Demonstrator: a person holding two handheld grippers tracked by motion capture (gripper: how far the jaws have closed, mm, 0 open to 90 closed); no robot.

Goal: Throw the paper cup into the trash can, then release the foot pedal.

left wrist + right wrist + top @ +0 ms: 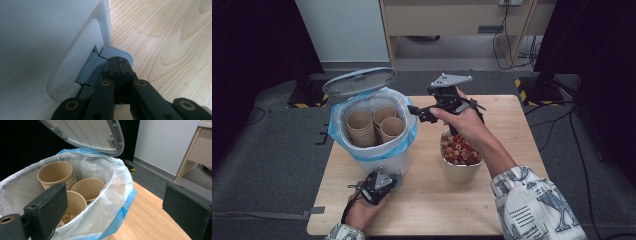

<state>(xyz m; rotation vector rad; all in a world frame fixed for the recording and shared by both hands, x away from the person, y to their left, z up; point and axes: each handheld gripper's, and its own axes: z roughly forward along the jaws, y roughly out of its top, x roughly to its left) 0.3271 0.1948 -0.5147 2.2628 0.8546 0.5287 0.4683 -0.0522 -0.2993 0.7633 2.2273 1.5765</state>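
Standing at centre left of the high view, a white pedal bin [379, 150] rests on the wooden table [422, 210] with its grey lid [358, 81] raised and tilted back. A clear liner over a blue bag [409, 140] is folded over its rim, and brown paper cups [374, 125] sit stacked inside. Just right of the bin stands a metal cup [460, 170] filled with small red and tan rings.

At lower centre of that view the left gripper [384, 182] lies low against the foot of the bin. The left gripper view supplies what the high view hides: the jaws are pressed together, with nothing seen between them, and their tips rest on the ribbed grey pedal [117, 52] beside the bin's white wall [50, 37].

The right gripper [416, 112] is held in the air at upper centre, above the metal cup, pointing at the bin's rim. The right gripper view shows its jaws spread wide and empty, one at lower left and one at right of frame. It also shows the ribbed underside of the lid [87, 132], and a small yellowish scrap [65, 218] low among the cups.
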